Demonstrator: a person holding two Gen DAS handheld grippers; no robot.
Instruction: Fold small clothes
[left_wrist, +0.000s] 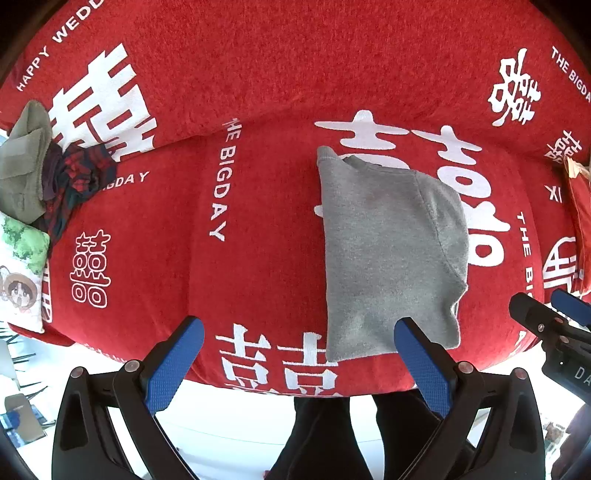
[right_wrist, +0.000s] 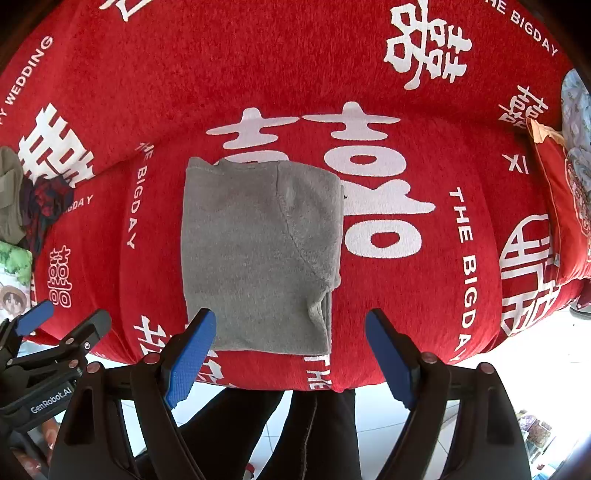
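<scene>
Across both views spreads a red cover (left_wrist: 280, 229) printed with white characters and the words "THE BIGDAY"; it drapes a cushioned seat and its backrest, filling most of each frame.

Centre of the right wrist view, centre right of the left wrist view: a grey garment (right_wrist: 258, 254), folded into a rough rectangle, lies flat on the cover, a curved seam running down its right part. Its lower edge sits near the front edge of the seat.

Bottom of the left wrist view: the left gripper (left_wrist: 295, 365), blue pads wide apart, nothing between them. Its right pad overlaps the garment's lower edge in the picture; whether they touch cannot be told.

Bottom of the right wrist view: the right gripper (right_wrist: 291, 358), pads likewise wide apart and holding nothing. Its left pad lies over the garment's lower left corner in the picture; contact cannot be told.

Left edge of the left wrist view: a clothes pile (left_wrist: 48, 173) of olive and dark plaid fabric, well apart from the garment, with a printed pillow (left_wrist: 22, 273) just below it.

Right edge of the right wrist view: a red cushion (right_wrist: 565, 210).

Bottom centre: the person's dark trousers (right_wrist: 317, 432) over a pale tiled floor (right_wrist: 373, 428).
</scene>
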